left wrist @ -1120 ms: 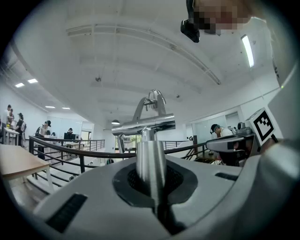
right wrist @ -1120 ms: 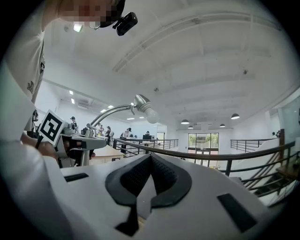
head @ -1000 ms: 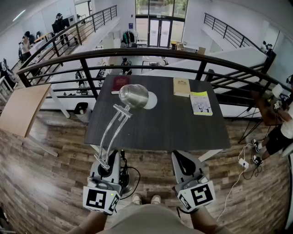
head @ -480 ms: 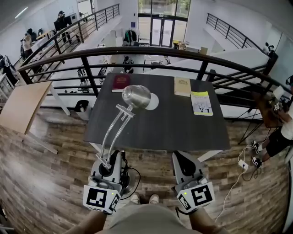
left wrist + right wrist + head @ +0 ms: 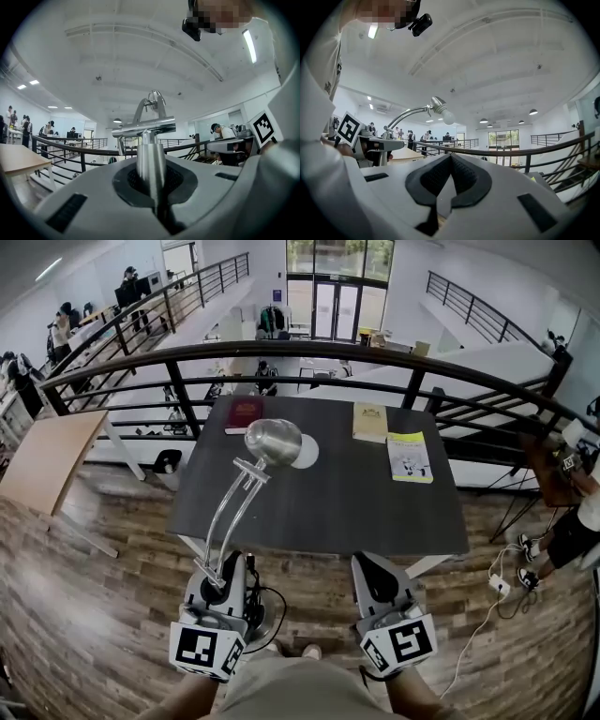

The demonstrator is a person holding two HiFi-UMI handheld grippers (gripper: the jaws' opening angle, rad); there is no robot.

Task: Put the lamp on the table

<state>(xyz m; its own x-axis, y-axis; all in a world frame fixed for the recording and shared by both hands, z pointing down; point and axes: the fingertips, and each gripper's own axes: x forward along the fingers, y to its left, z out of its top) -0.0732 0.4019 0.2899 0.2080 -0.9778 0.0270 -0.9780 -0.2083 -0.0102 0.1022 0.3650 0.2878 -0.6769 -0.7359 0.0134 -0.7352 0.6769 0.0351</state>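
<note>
The left tongs (image 5: pixel 226 568) clench the lower stem of the chrome curved-arm desk lamp (image 5: pixel 242 493), while the right tongs (image 5: pixel 371 566), just beside, are clenched empty.

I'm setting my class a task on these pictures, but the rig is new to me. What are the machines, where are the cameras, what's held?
No robot: a person holds a two-jaw tool in each hand. One camera looks down from the person's head; one rides on each tool. The left tool grips the stem of a silver metal desk lamp, not yet on the dark rectangular table. The right tool is shut, empty. On the table lie a dark red book, a tan book and a yellow-green booklet.
</note>
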